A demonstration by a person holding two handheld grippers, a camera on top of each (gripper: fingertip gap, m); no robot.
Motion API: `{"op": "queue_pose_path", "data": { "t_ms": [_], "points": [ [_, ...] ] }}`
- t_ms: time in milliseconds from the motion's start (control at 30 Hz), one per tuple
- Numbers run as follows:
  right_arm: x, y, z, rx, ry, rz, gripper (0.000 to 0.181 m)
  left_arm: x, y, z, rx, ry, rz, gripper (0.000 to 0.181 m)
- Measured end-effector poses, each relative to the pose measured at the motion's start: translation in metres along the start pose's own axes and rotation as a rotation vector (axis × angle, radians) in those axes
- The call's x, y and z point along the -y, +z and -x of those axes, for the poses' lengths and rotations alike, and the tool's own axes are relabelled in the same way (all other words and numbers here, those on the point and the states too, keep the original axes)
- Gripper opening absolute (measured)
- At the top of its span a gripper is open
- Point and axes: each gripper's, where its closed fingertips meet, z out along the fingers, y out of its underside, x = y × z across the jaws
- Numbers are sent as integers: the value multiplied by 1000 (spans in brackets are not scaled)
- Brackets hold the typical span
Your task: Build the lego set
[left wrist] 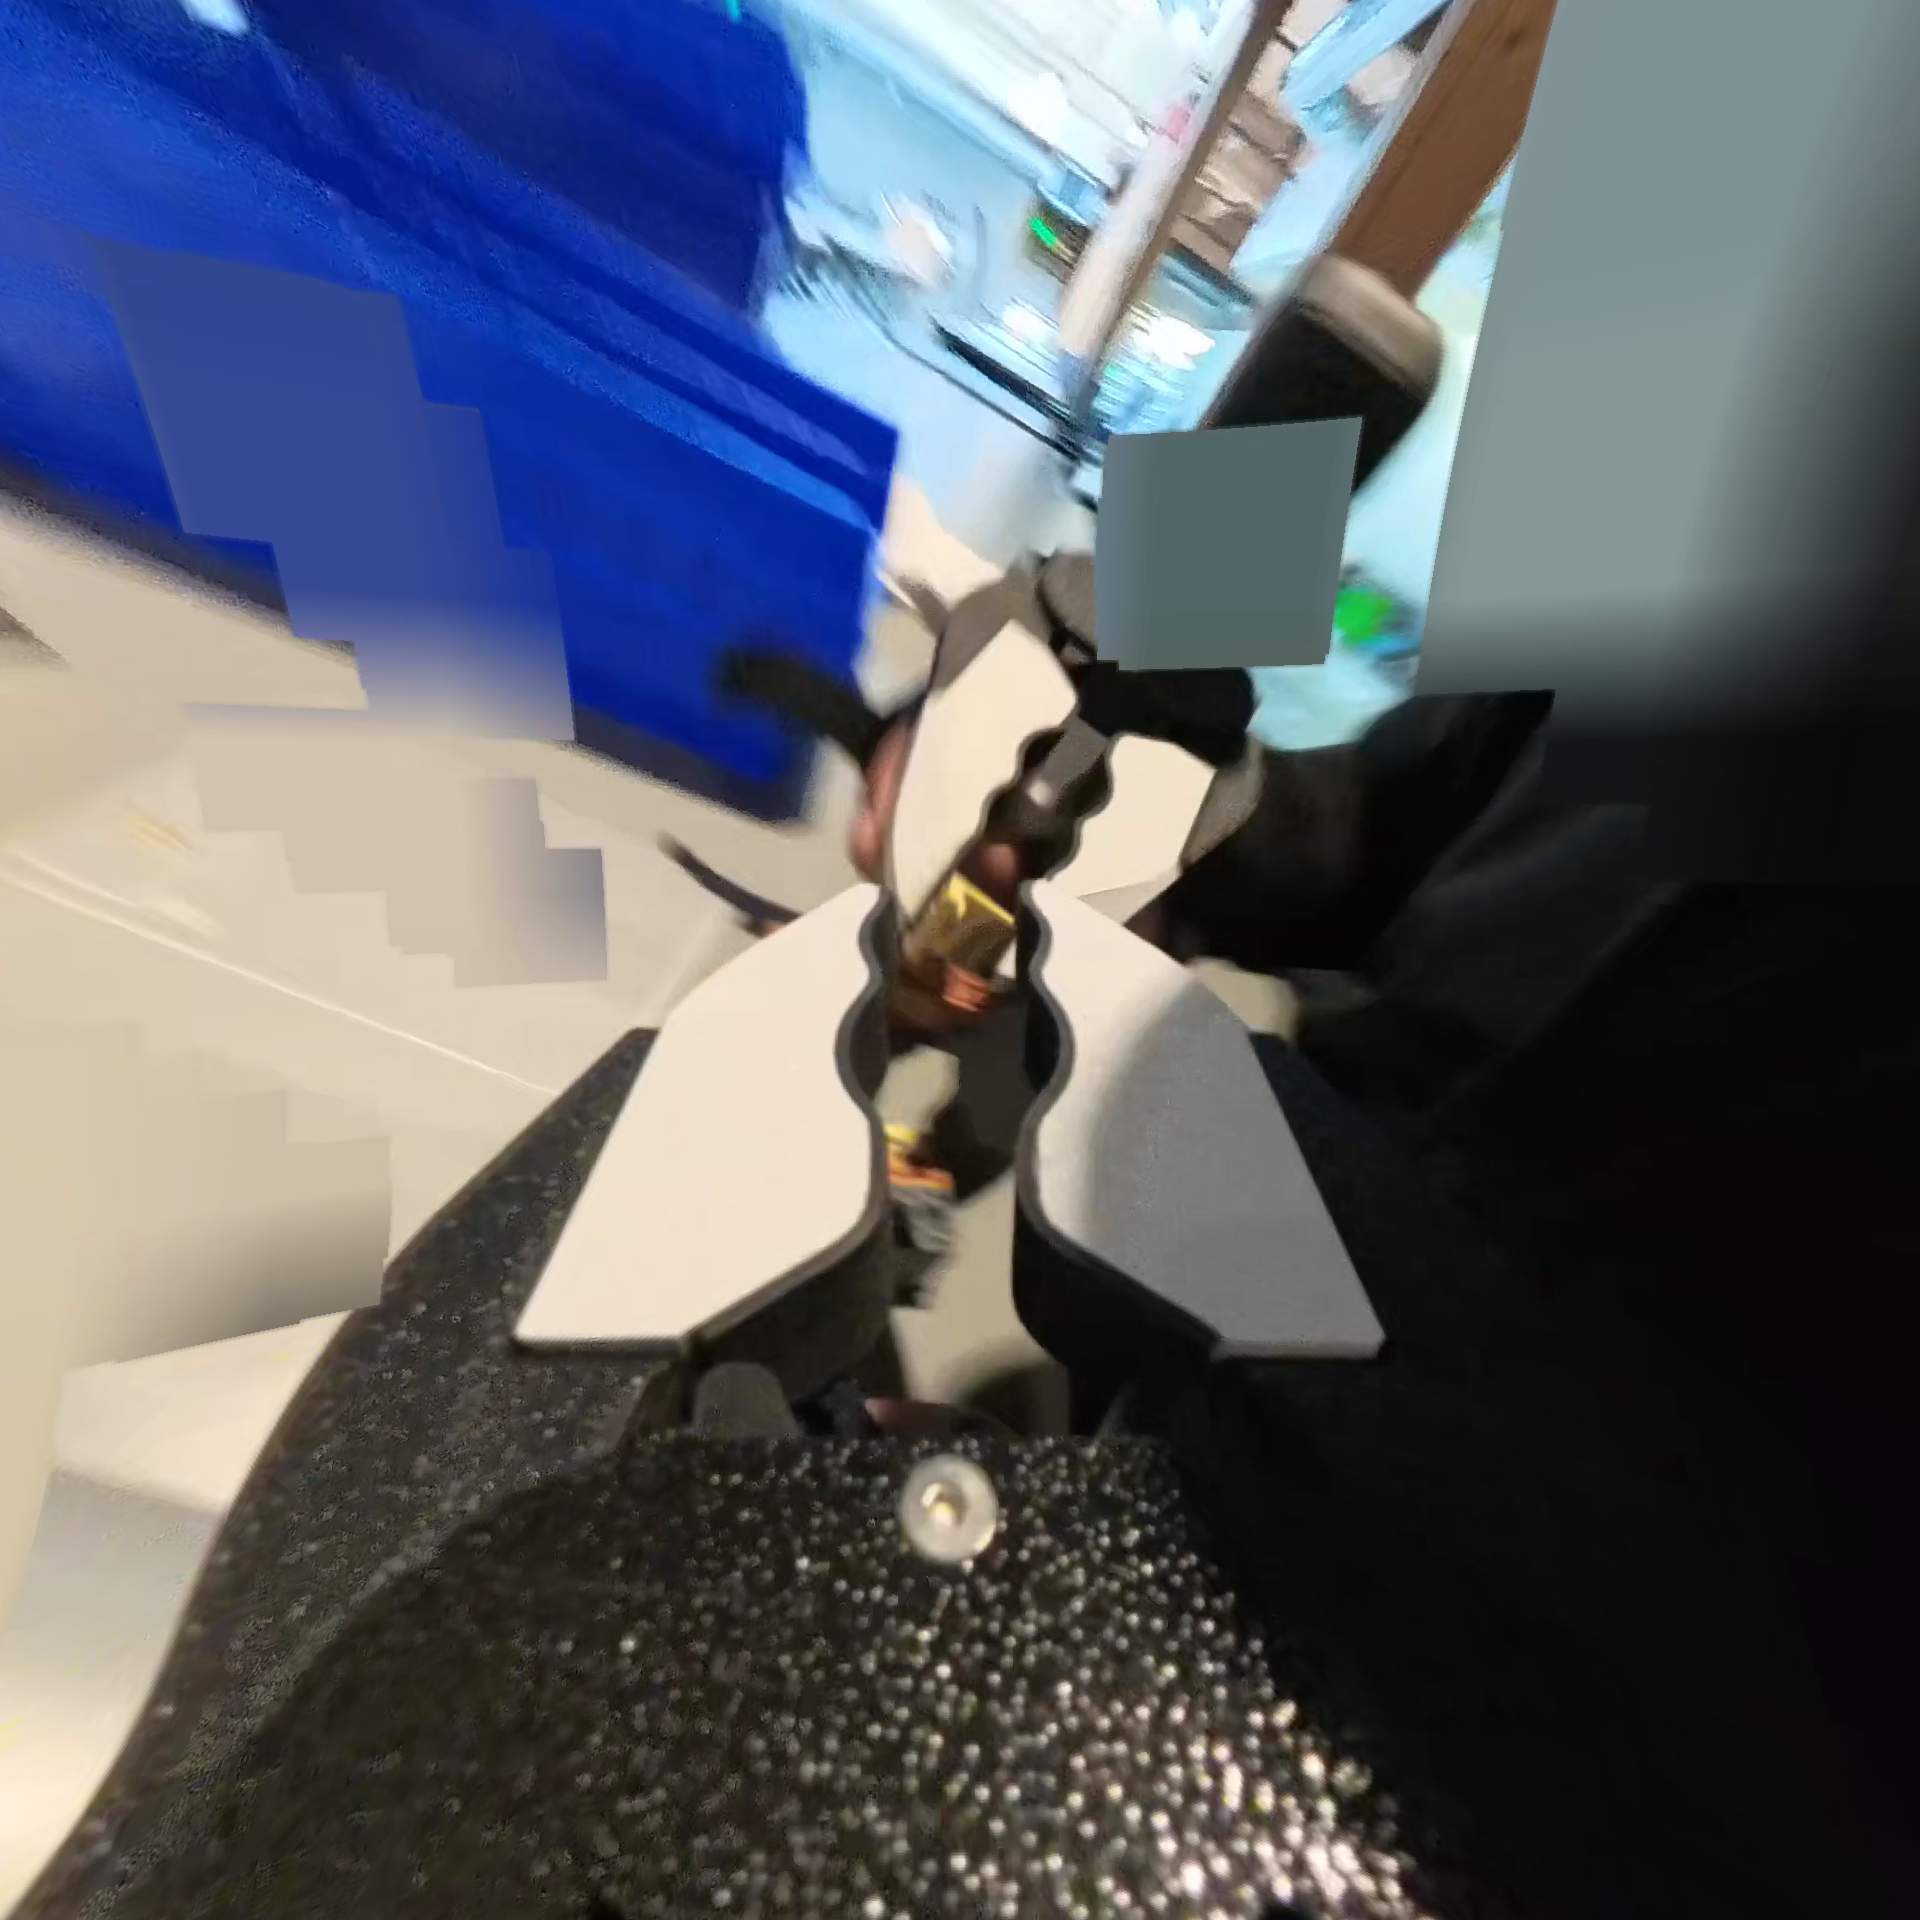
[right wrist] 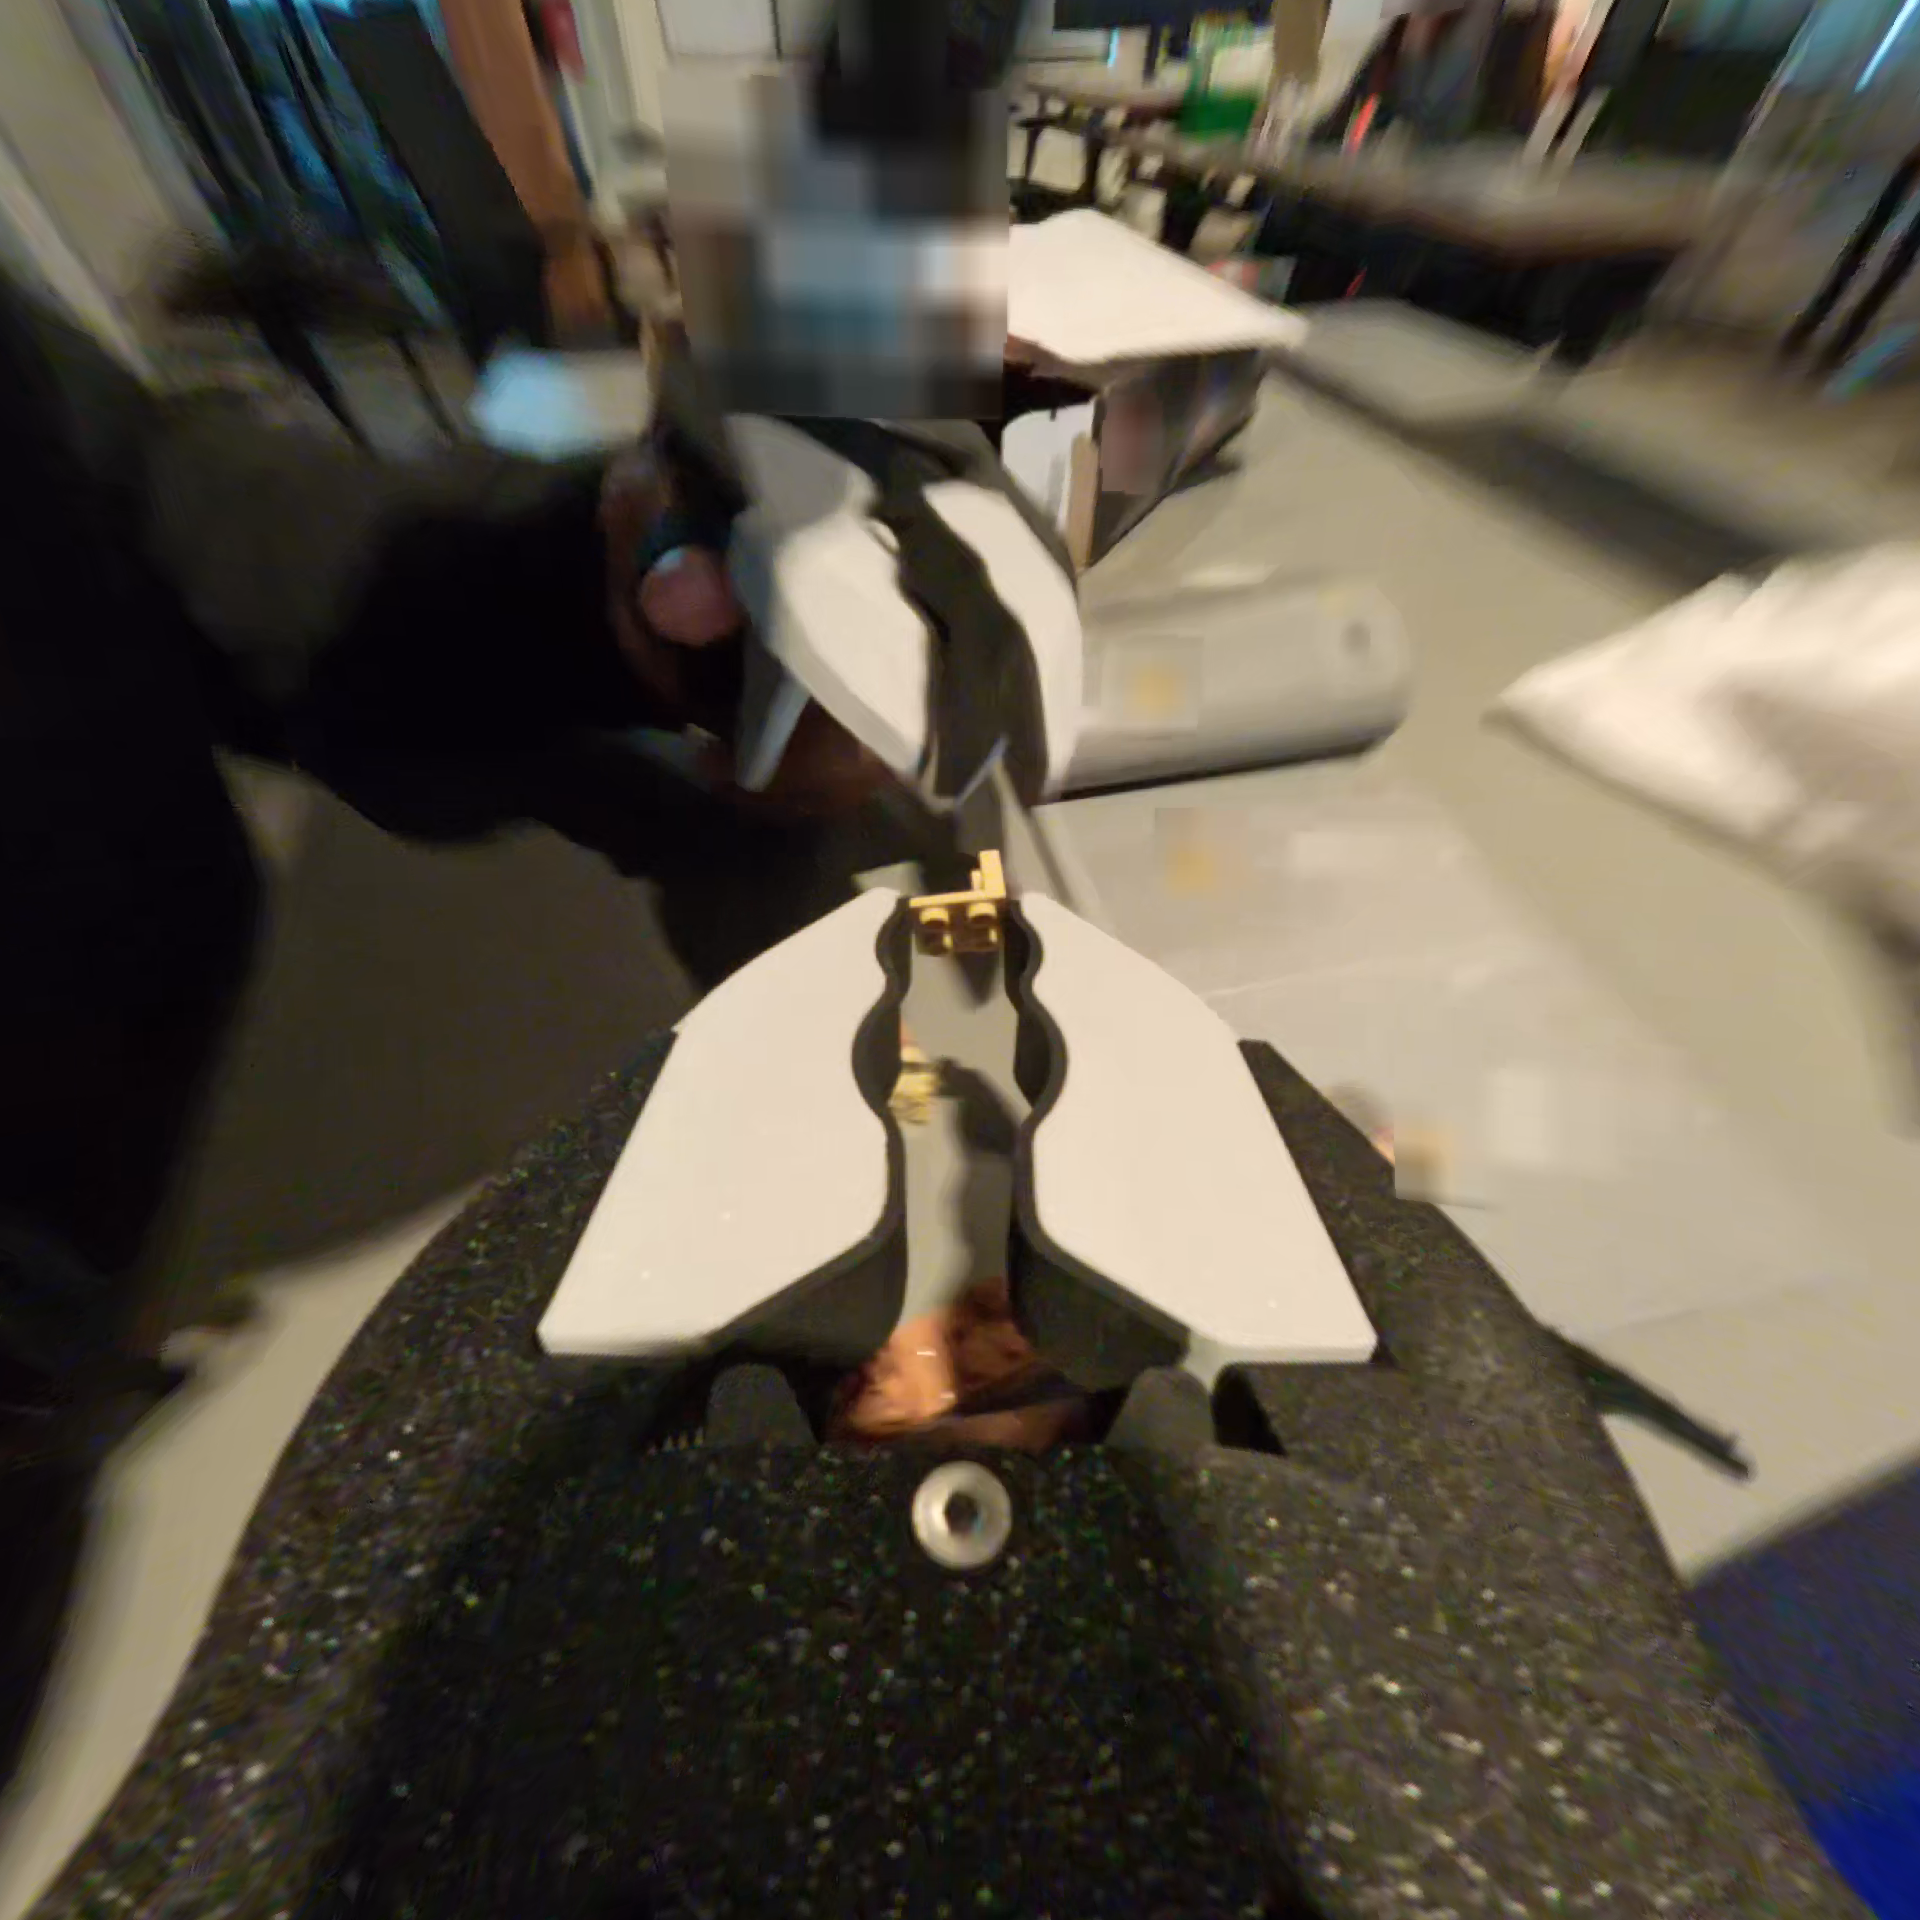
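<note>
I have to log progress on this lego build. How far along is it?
Done: little shows as finished; no built model is in view. In hand: the right tongs pinch a gold lego piece at their tips, and the left tongs close on a gold and brown piece. The two tongs meet tip to tip, so a join seems underway. Left: seemingly most of the set.
</note>
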Motion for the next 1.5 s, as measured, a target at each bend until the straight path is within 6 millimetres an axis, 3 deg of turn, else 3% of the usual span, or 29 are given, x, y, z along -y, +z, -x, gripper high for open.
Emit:
{"op": "queue_pose_path", "data": {
  "t_ms": [100,200,400,567,867,1167,1500],
  "points": [
    [9,-7,-3,89,252,-70,16,13,-10,4,156,347,-19,21],
    [6,-10,-3,125,321,-48,16,5,-10,1,214,595,77,21],
    [-1,-10,26,321,432,41,16,-7,-3,-11,216,930,125,19],
    [-6,-12,42,424,476,100,16,-14,-1,-22,124,937,127,23],
    [-5,-13,54,518,567,116,16,-29,3,-37,18,1024,156,22],
    [-4,-14,57,542,585,118,16,-40,7,-33,38,1124,197,21],
    [-4,-13,56,539,590,114,16,-38,7,-35,45,1155,180,16]
  ]
}}
